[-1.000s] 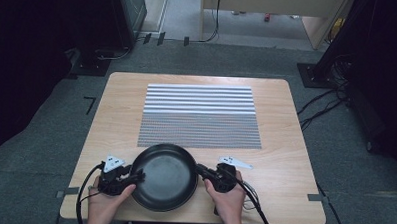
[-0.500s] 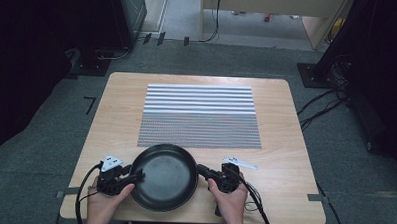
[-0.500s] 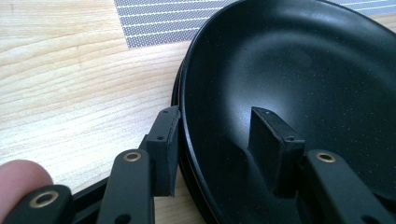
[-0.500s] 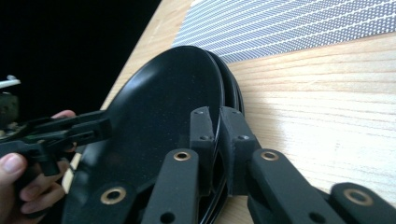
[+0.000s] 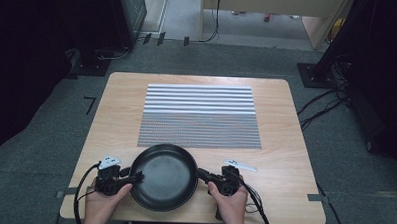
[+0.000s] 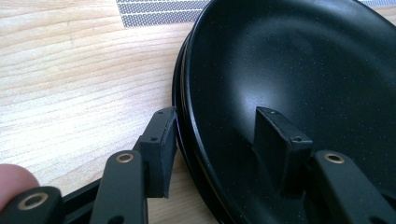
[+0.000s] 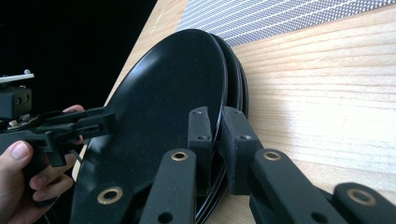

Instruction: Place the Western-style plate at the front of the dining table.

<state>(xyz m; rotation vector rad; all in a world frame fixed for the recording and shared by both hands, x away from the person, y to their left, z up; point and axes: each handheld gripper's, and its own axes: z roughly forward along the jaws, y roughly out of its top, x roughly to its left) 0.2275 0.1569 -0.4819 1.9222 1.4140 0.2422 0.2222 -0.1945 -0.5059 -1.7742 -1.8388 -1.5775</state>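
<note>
A stack of shallow black plates (image 5: 164, 177) lies on the wooden table (image 5: 290, 160) near its front edge. My left gripper (image 5: 138, 178) is at the stack's left rim. In the left gripper view this gripper (image 6: 219, 140) is open and straddles the rim, one jaw outside against the edge and the other inside the top plate (image 6: 289, 60). At the right rim is my right gripper (image 5: 202, 175). In the right gripper view its jaws (image 7: 218, 126) are shut on the edge of the top plate (image 7: 173, 79), with more plate rims showing beneath it.
A striped grey and white mat (image 5: 199, 114) covers the table's middle, just beyond the plates. Dark carpet surrounds the table, with cables (image 5: 327, 101) on the floor at the right and black stands at the far corners.
The right hand and its gripper have edged slightly right and toward the front edge. The plates and the left gripper stay where they were.
</note>
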